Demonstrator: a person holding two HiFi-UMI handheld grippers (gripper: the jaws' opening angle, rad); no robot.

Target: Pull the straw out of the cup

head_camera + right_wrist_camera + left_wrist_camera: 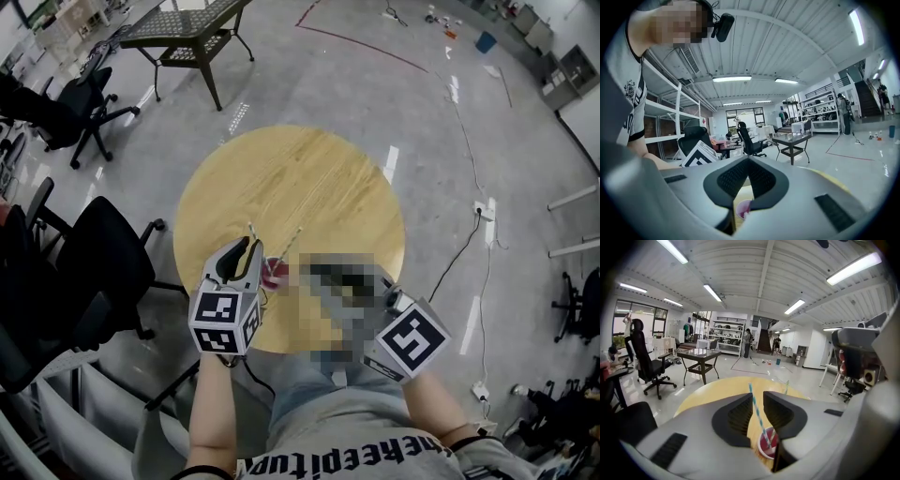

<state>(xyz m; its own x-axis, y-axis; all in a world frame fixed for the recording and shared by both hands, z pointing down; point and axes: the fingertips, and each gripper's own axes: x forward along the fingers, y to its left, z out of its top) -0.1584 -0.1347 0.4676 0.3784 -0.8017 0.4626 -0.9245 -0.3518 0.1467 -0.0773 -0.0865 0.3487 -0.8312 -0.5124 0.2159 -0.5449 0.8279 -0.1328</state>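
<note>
straw [758, 417] first: it is not out yet. this thin tube, striped blue and white, leans up out of the cup [768, 444], its lower end down inside. it runs right through the gap of your left gripper [757, 397]. those jaws stand a little apart, wider than the straw, and i judge they have not closed on it. so the approach looks done, and the pinch and the lift are what is left.

a second, paler straw [786, 387] shows just behind the right-hand jaw; only its upper end is visible.

the cup is small and round, with a red inside and a lighter rim. it sits near the edge of the round wooden table [309, 178] closest to you. the tabletop is pale, with straight grain and a smooth, matte look.

the jaw pads of both grippers are dark and ribbed, set in smooth grey shells.

your right gripper [749, 160] has its tips pressed together with nothing between them. the cup [743, 209] shows low down, under those jaws. whether that gripper touches the cup i cannot tell.
</note>
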